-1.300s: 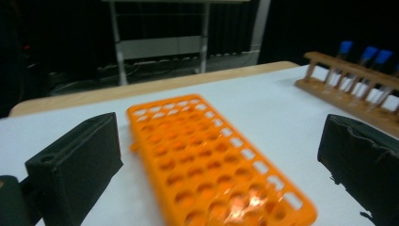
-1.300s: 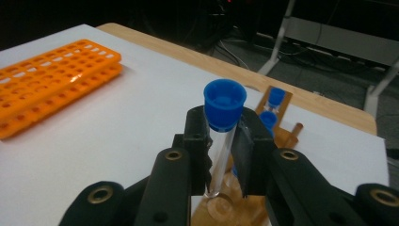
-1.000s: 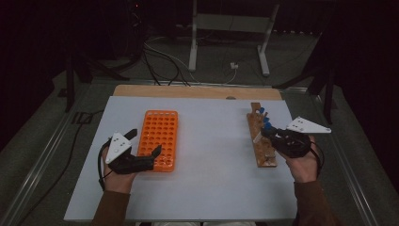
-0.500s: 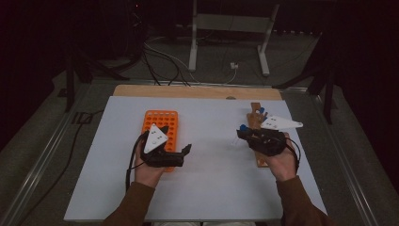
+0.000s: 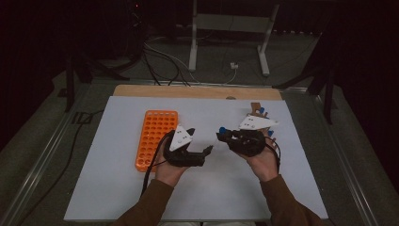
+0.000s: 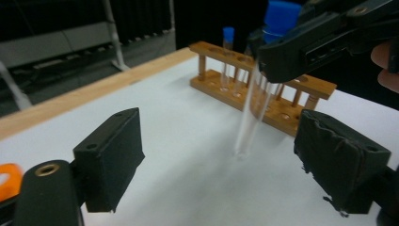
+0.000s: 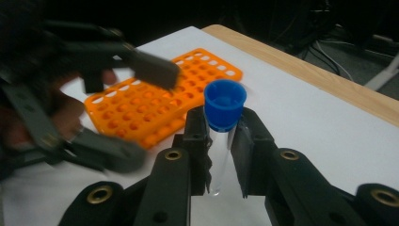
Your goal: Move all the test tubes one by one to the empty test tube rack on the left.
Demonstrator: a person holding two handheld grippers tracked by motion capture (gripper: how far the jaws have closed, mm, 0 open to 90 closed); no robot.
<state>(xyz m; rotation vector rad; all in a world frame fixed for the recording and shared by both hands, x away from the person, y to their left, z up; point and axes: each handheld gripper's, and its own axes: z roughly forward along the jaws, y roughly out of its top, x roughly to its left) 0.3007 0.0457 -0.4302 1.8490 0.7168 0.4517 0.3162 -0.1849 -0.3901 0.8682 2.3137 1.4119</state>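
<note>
From the high view, the white surface [image 5: 117, 188] carries an orange rack [image 5: 156, 138] on its left half, and everything else sits to the right of that rack: the left gripper [image 5: 208, 150] lies just beside the rack's right edge, held in the person's left hand [image 5: 170, 170], its fingers pointing away from the rack toward the right gripper [image 5: 220, 135], which sits a little farther off in the right hand [image 5: 264, 162]. The two grippers face each other, tips near one another but apart. A blue cap shows at the tip of the right gripper, and beyond it, well apart from the orange rack near the surface's far right, stands a wooden rack [image 5: 256, 110] with a blue-capped tube. In the left gripper view, the left gripper's black fingers [image 6: 112, 157] stand fairly wide with nothing pressed between them — they have just been closing — and the clear test tube [image 6: 254, 101] hangs in the gap ahead of them, gripped near its blue cap by the right gripper above; the wooden rack [image 6: 221, 84] stretches behind it, on the side away from the orange rack [image 6: 7, 176], whose corner peeks in at the lower left. In the right gripper view, the right gripper [image 7: 220, 141] has its fingers narrow and clamped on the test tube [image 7: 222, 141] just under the blue cap, the tube upright between them; the orange rack [image 7: 155, 101] lies behind and to the left, with the left gripper [image 7: 141, 108] blurred in front of it.
</note>
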